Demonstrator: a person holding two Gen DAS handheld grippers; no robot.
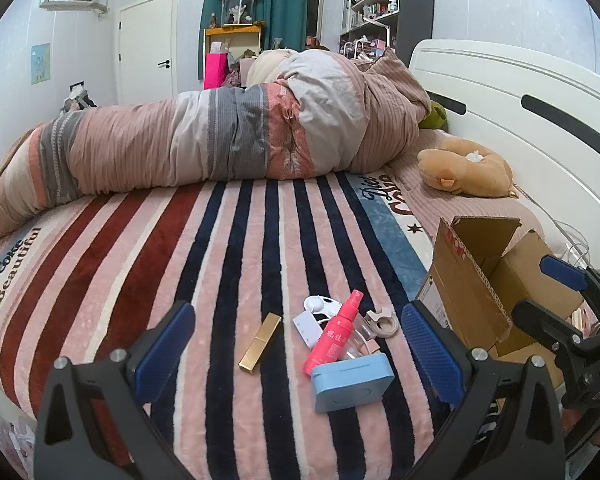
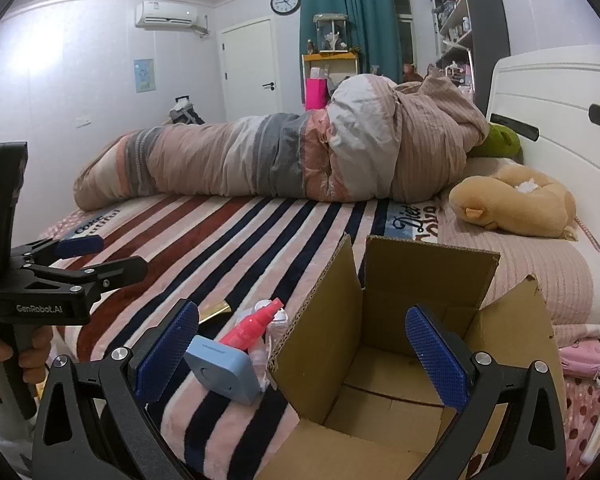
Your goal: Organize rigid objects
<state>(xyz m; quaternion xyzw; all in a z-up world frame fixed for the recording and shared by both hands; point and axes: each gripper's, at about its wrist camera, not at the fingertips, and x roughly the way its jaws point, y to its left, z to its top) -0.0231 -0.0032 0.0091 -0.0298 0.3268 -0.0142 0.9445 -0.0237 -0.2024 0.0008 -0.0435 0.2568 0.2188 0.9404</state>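
With both tools spread wide and holding nothing, no pick has begun. Left tool hovers over the cluster on the bed; right tool straddles the near wall of the cardboard box, flaps up, apparently empty, likely the destination. Count beside the box: one pink spray bottle, one blue case touching it, one gold tube, one beige clip; white items beneath, number unclear.
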